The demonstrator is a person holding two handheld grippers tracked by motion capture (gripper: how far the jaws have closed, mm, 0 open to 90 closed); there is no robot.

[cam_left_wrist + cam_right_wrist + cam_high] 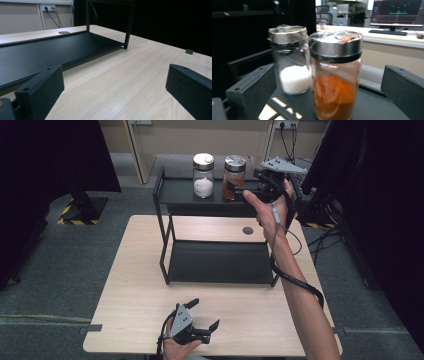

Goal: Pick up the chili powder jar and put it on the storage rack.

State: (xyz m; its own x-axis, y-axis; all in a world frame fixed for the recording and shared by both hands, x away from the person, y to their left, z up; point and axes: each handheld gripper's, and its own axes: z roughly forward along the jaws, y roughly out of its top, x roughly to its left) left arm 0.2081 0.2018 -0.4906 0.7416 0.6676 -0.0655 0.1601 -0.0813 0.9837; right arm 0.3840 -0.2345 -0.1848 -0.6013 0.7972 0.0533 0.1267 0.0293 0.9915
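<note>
1. Left gripper (204,316), bottom centre of the high view: jaws spread wide, nothing between them, held by a hand (176,347) at the near table edge. It hovers low over the table; contact with the wood cannot be told.
2. Left gripper view: the two black jaws sit at lower left and lower right, far apart, with bare table (130,75) between them. The lower shelf (50,52) of the rack runs across the left half, and a post (129,25) stands at centre top.
3. Rack (165,227), centre of the high view: a black two-level frame standing on the table (135,295). Its lower tray lies mid-frame and its upper tray at top centre.
4. Salt jar (203,175), top centre: upright on the upper tray, clear glass, silver lid, white grains filling the lower part.
5. Spice jar (234,177), just right of the salt jar and close beside it: upright, silver lid, orange-red powder inside.
6. Right gripper (250,185), upper right of the high view: held by the right hand (272,212), raised at tray level, pointing left at the spice jar.
7. Right gripper view: jaws wide apart at lower left and lower right, the spice jar (335,75) in the gap at centre, neither jaw touching it. The salt jar (290,60) stands left of it and further back. Both lids are wrapped in clear film.
</note>
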